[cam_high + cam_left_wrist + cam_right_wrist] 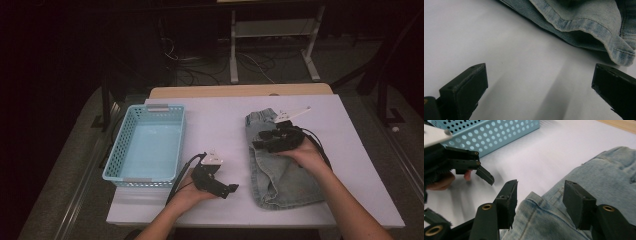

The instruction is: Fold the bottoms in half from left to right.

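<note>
right hand-held gripper [539, 202] hovers open above denim shorts [604, 182].

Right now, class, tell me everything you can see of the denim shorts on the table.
The denim shorts are light blue, faded, with stitched hems and a waistband at the far end. They lie crumpled and roughly flat on the white table, right of the blue basket. The right gripper hovers open above them.
</note>
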{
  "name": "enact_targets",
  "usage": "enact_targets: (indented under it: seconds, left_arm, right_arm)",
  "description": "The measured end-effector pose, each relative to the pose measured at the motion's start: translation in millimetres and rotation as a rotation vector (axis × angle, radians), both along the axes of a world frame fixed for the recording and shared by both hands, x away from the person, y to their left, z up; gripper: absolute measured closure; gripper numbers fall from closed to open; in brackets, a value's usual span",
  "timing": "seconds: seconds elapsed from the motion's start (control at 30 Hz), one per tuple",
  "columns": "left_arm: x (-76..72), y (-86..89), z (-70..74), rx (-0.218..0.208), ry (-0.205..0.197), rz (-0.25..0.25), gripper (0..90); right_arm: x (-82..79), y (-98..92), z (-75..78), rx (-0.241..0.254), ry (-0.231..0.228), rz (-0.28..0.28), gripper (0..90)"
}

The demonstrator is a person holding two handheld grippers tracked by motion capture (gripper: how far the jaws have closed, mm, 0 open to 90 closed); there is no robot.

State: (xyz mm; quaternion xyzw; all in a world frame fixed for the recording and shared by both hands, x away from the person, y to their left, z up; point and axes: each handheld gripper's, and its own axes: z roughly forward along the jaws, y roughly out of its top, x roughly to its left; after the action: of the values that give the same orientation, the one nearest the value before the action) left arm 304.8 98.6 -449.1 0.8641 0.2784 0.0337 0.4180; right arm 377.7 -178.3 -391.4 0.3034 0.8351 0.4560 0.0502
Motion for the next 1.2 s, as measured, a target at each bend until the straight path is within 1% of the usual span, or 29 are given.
enact_targets:
  seconds: [0.1, 0.17, 0.27, 0.37, 0.43, 0.47, 0.53, 0.6, 0.7, 0.93, 1.07, 1.2]
  left_arm:
    - [0.9, 0.6, -0.3, 0.000, 0.000, 0.002, 0.2]
    - [1.3, 1.1, -0.3, 0.000, 0.000, 0.004, 0.2]
    - [1.5, 1.3, 0.0, 0.001, -0.002, 0.004, 0.2]
    - [1.5, 1.0, -0.1, 0.002, -0.001, 0.004, 0.2]
    - [1.4, 0.9, -0.2, 0.004, -0.001, 0.002, 0.2]
    - [1.3, 0.9, -0.3, 0.004, -0.003, 0.002, 0.2]
    - [1.3, 1.2, -0.2, 0.005, -0.004, 0.002, 0.2]
    - [1.5, 1.6, -0.2, 0.003, -0.005, 0.003, 0.2]
    - [1.7, 2.3, 0.0, 0.004, -0.004, 0.003, 0.2]
    - [1.2, 1.5, -0.2, 0.005, -0.003, 0.002, 0.2]
    - [1.2, 1.5, -0.3, 0.009, -0.002, 0.001, 0.2]
    - [1.4, 1.7, -0.3, 0.009, -0.003, 0.000, 0.2]
  right_arm:
    - [-0.3, 4.1, -3.7, -0.017, 0.001, 0.006, 46.7]
    - [-0.5, 6.4, -5.5, -0.029, -0.007, 0.011, 48.0]
    - [-1.5, 9.7, -6.9, -0.028, -0.009, 0.011, 49.2]
    - [-2.8, 14.7, -9.2, -0.050, -0.025, 0.020, 50.7]
    - [-4.0, 17.5, -11.7, -0.067, -0.028, 0.027, 53.6]
    - [-5.7, 18.9, -13.4, -0.081, -0.046, 0.024, 54.2]
    - [-9.2, 20.8, -15.7, -0.107, -0.081, 0.000, 53.4]
    - [-9.1, 21.9, -17.4, -0.114, -0.082, -0.002, 53.5]
    - [-8.9, 22.1, -18.4, -0.118, -0.085, 0.000, 55.6]
    - [-8.9, 20.0, -20.5, -0.135, -0.078, -0.001, 72.3]
    - [-8.3, 15.6, -18.6, -0.122, -0.071, 0.006, 75.9]
    - [-8.3, 12.0, -16.7, -0.104, -0.066, 0.011, 76.2]
